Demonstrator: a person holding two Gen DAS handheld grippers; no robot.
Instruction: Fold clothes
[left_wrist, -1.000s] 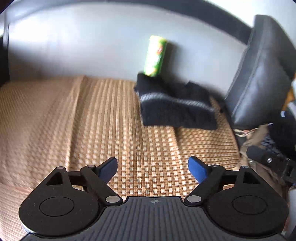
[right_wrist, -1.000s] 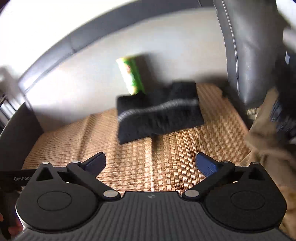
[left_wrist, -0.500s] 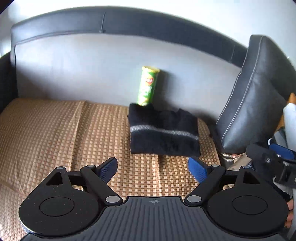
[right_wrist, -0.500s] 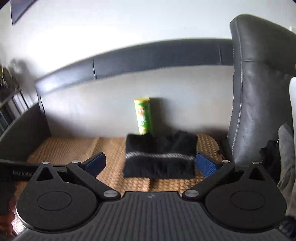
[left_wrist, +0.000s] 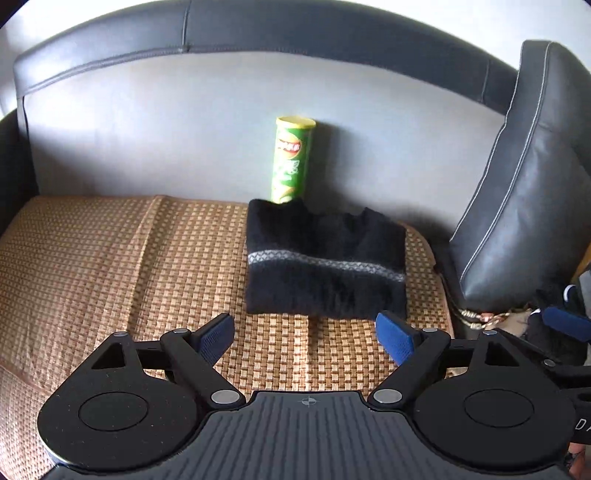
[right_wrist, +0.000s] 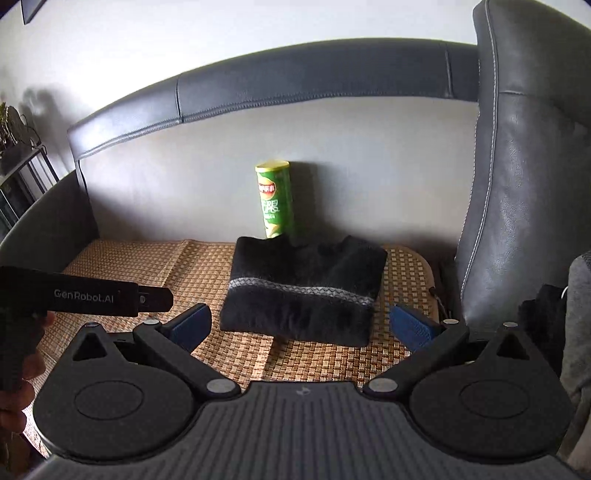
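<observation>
A black knitted sweater (left_wrist: 325, 266) with a grey patterned band lay folded into a neat rectangle on the woven straw mat (left_wrist: 110, 258) that covered the sofa seat, towards the far right of the mat. Just behind it, against the grey backrest (left_wrist: 147, 129), a green crisp tube (left_wrist: 291, 160) stood upright, its base hidden by the sweater's far edge. A dark leather cushion (left_wrist: 524, 192) leaned at the right end of the seat, well clear of the sweater's right side.

The left gripper (left_wrist: 304, 334) hung above the near part of the mat, its blue-padded jaws spread wide with nothing between them but bare weave. The right gripper (right_wrist: 301, 326) was likewise spread wide and empty, and the sweater's near edge showed between its pads from farther off, untouched. In the right wrist view, the body of the left gripper reached in from the left, held in a person's hand (right_wrist: 26, 373). At the far right lay a heap of other clothing (right_wrist: 576, 314), grey and dark, beside the cushion.
</observation>
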